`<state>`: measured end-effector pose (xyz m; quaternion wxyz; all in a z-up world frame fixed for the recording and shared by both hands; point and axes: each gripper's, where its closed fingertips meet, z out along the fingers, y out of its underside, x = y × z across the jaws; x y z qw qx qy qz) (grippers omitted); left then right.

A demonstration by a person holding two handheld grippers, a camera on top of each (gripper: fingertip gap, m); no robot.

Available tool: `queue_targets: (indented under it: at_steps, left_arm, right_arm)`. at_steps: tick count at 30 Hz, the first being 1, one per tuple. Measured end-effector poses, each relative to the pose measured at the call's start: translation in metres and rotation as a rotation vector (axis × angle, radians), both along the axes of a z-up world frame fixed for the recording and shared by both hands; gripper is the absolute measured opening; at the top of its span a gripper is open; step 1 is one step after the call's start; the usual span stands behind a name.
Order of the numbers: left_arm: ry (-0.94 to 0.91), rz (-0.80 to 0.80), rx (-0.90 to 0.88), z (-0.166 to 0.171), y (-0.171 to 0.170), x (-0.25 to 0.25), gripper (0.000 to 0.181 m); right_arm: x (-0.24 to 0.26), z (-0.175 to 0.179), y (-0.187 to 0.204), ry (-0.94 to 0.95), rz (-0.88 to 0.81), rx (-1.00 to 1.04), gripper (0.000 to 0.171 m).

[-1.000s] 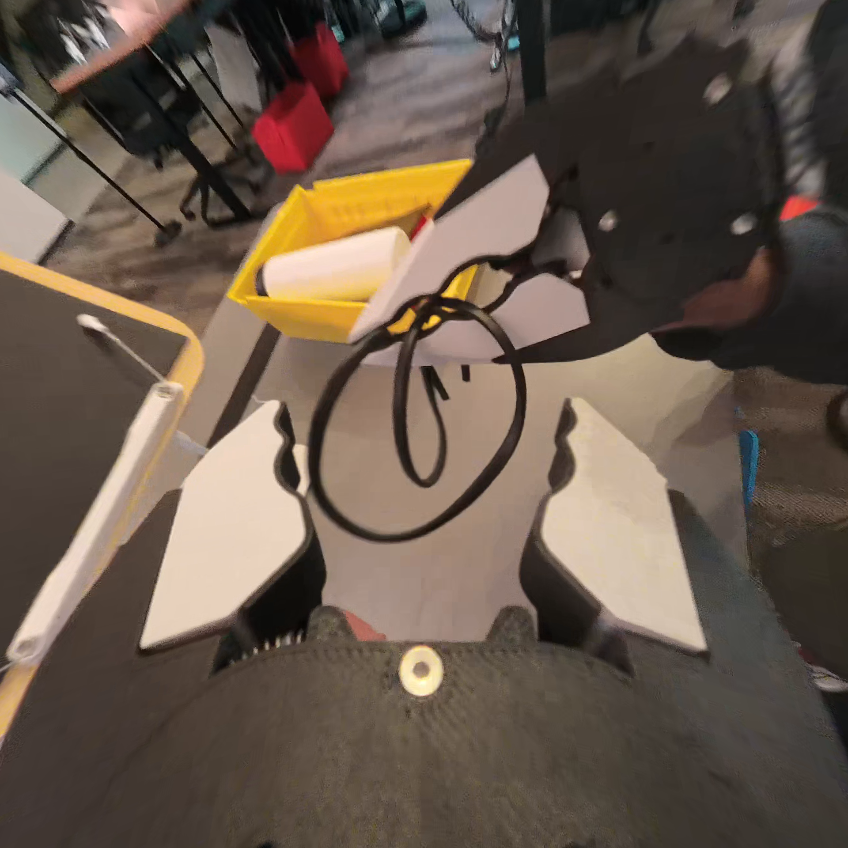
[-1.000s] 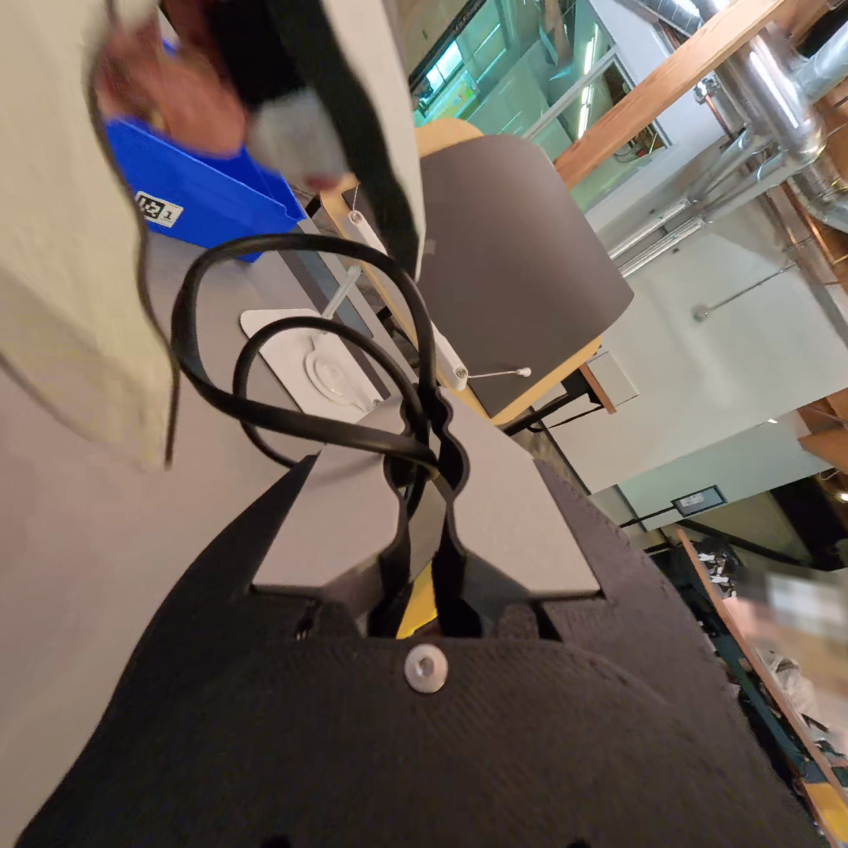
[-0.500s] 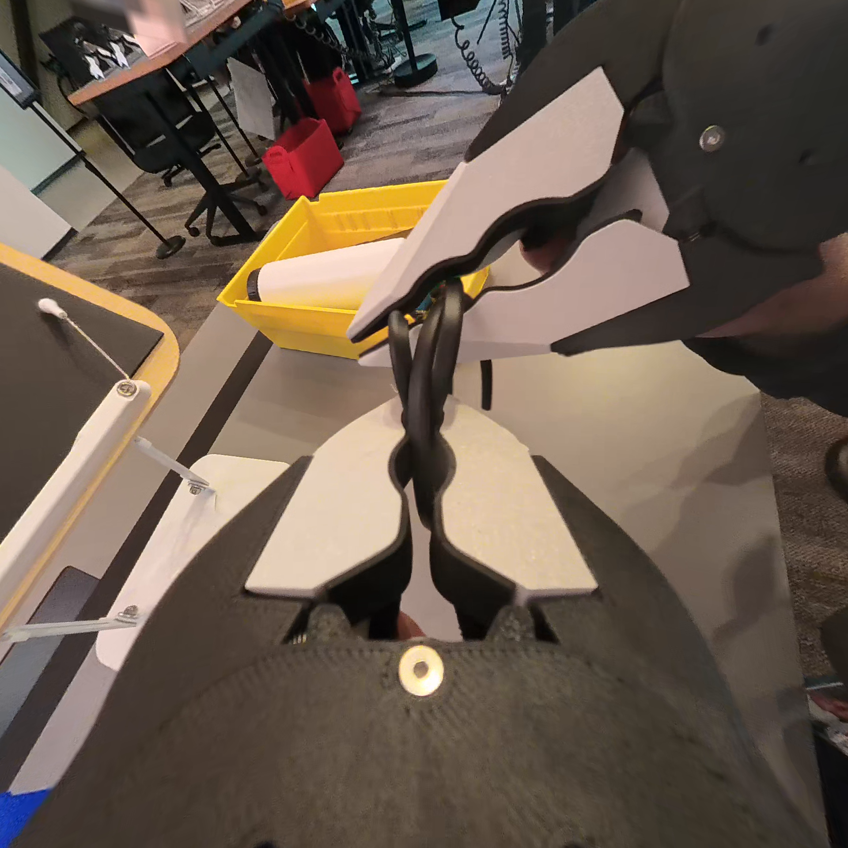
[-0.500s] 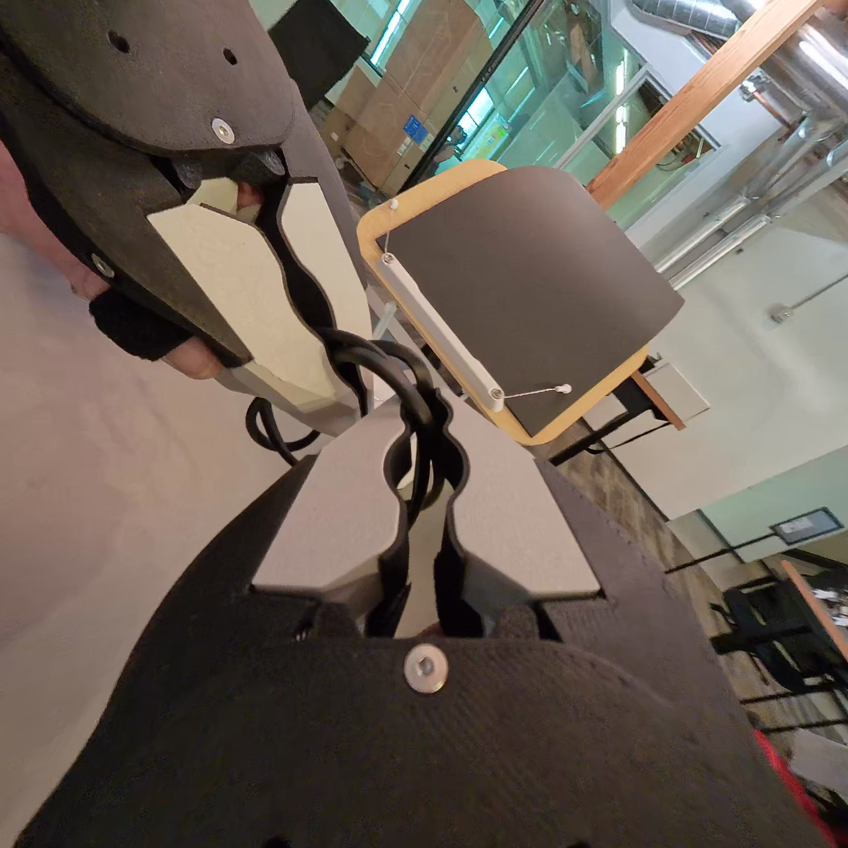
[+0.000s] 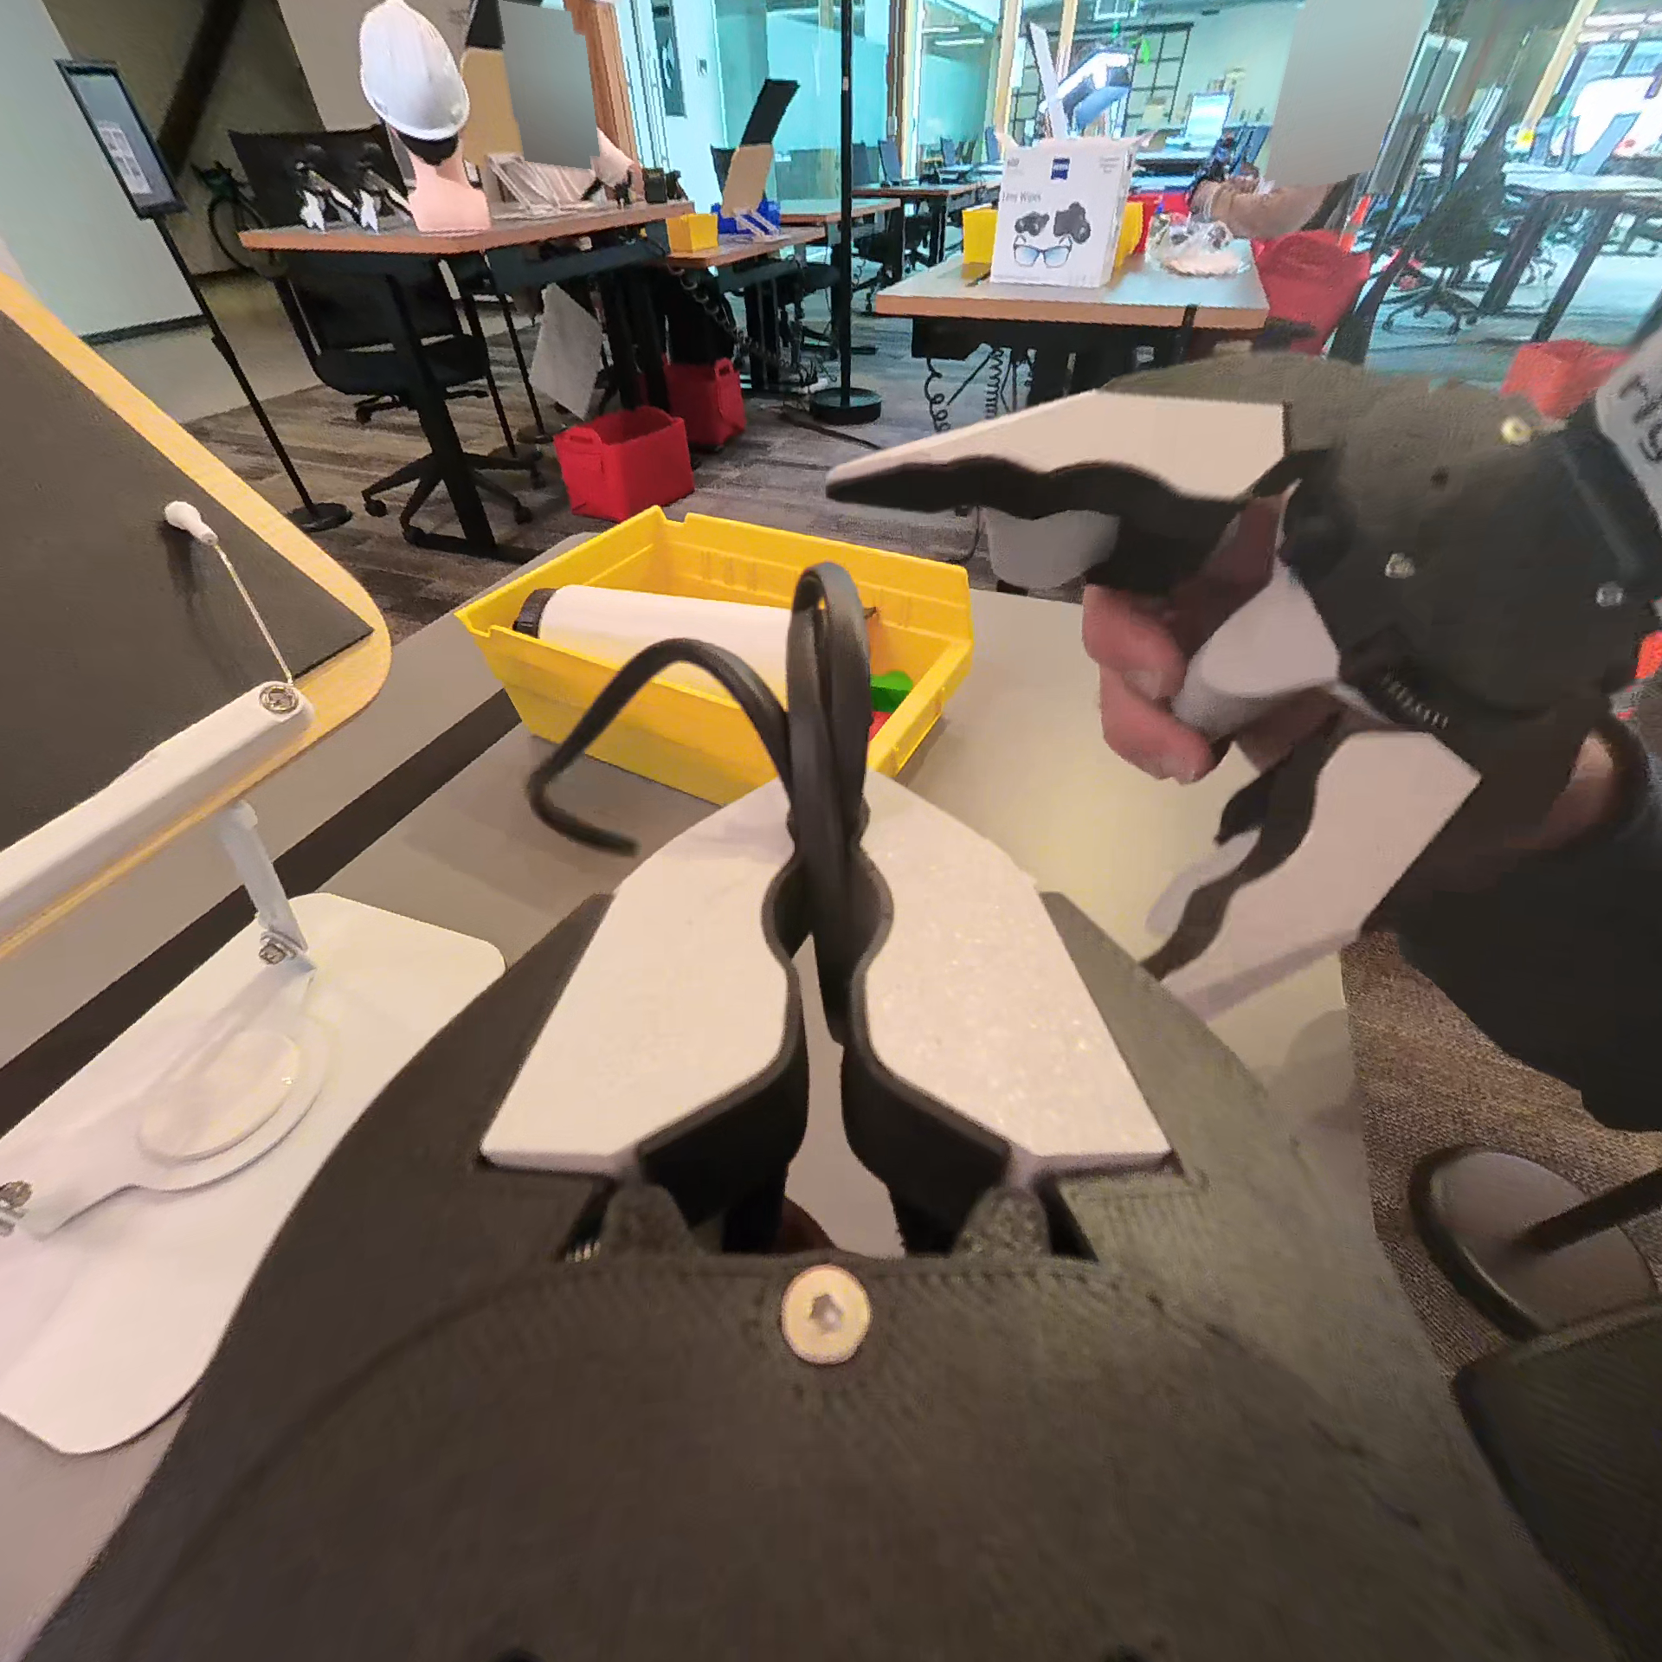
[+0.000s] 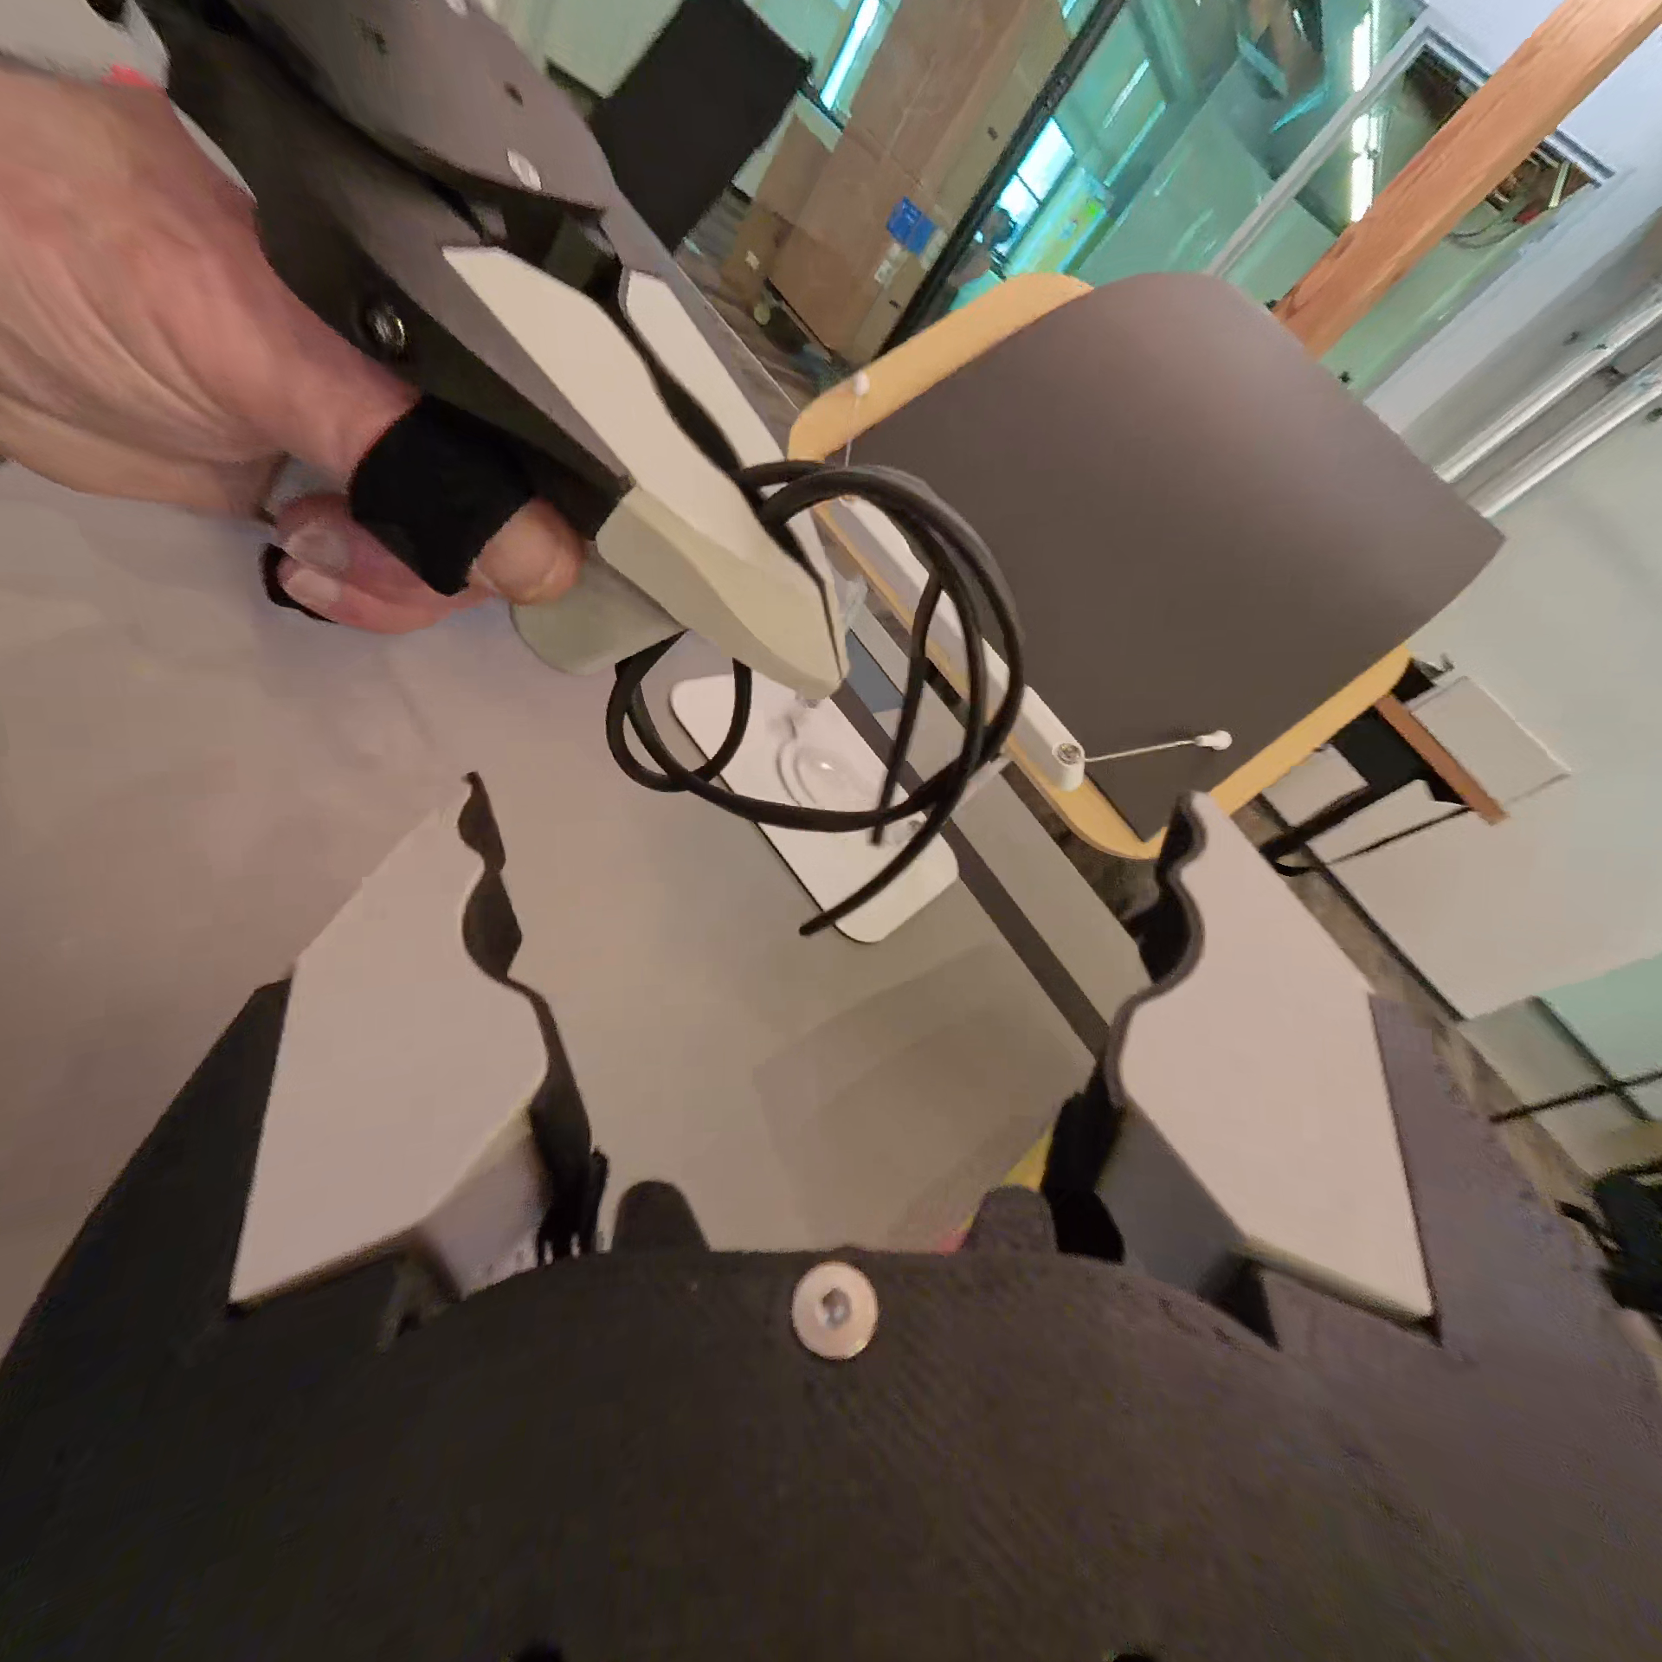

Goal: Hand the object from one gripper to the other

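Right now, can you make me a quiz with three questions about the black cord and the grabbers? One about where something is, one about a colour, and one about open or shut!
1. Where is the white roll?
A. In the yellow bin
B. On the floor
C. In the right gripper

2. What colour is the cord?
A. Red
B. Black
C. Green

3. How does the right gripper stand?
A. Shut on the cord
B. Shut on nothing
C. Open, holding nothing

Answers:
1 A: the roll lies inside the yellow bin on the table.
2 B: the looped cord is black in both views.
3 C: its fingers are spread wide with nothing between them, while the left gripper is shut on the cord.
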<state>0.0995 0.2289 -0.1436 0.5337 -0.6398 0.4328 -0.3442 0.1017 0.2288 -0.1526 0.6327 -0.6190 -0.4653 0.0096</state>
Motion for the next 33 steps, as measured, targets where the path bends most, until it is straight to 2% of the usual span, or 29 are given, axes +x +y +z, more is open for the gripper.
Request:
queue_targets:
  at_steps: [3, 5, 8, 15, 18, 21, 23, 24, 27, 29, 33]
  left_arm:
    - [-0.011, 0.018, 0.005, 0.0, -0.002, 0.005, 0.001]
    - [-0.035, 0.019, 0.009, 0.004, -0.006, 0.008, 0.001]
    - [-0.049, 0.028, 0.018, 0.007, -0.009, 0.011, 0.001]
    - [-0.221, 0.031, -0.043, 0.022, -0.008, 0.004, 0.001]
    - [-0.258, 0.02, -0.073, 0.023, -0.008, 0.003, 0.001]
    - [-0.281, 0.001, -0.097, 0.023, -0.012, 0.006, 0.002]
    - [-0.281, 0.009, -0.091, 0.022, -0.013, 0.007, 0.002]
    - [-0.272, 0.016, -0.086, 0.021, -0.013, 0.007, 0.001]
    - [-0.282, 0.027, -0.088, 0.02, -0.012, 0.006, 0.002]
    - [-0.282, 0.035, -0.076, 0.021, -0.013, 0.006, 0.001]
    - [-0.255, 0.046, -0.053, 0.022, -0.015, 0.008, 0.001]
  right_arm:
    - [-0.009, -0.01, 0.007, -0.018, -0.061, 0.02, 0.145]
    - [-0.011, -0.016, 0.014, 0.002, -0.111, 0.029, 0.138]
    - [-0.014, -0.011, 0.015, 0.091, -0.119, 0.071, 0.101]
    - [-0.009, 0.002, 0.006, 0.109, -0.116, 0.157, 0.054]
    - [-0.008, 0.003, 0.005, 0.082, -0.11, 0.164, 0.04]
    - [-0.011, -0.002, 0.009, 0.045, -0.114, 0.156, 0.04]
    - [-0.014, -0.004, 0.011, 0.04, -0.117, 0.14, 0.068]
    - [-0.015, -0.005, 0.011, 0.025, -0.128, 0.131, 0.074]
    - [-0.016, -0.006, 0.009, -0.029, -0.155, 0.153, 0.073]
    - [-0.016, -0.007, 0.009, -0.052, -0.171, 0.159, 0.06]
    - [-0.014, -0.01, 0.009, -0.061, -0.168, 0.159, 0.019]
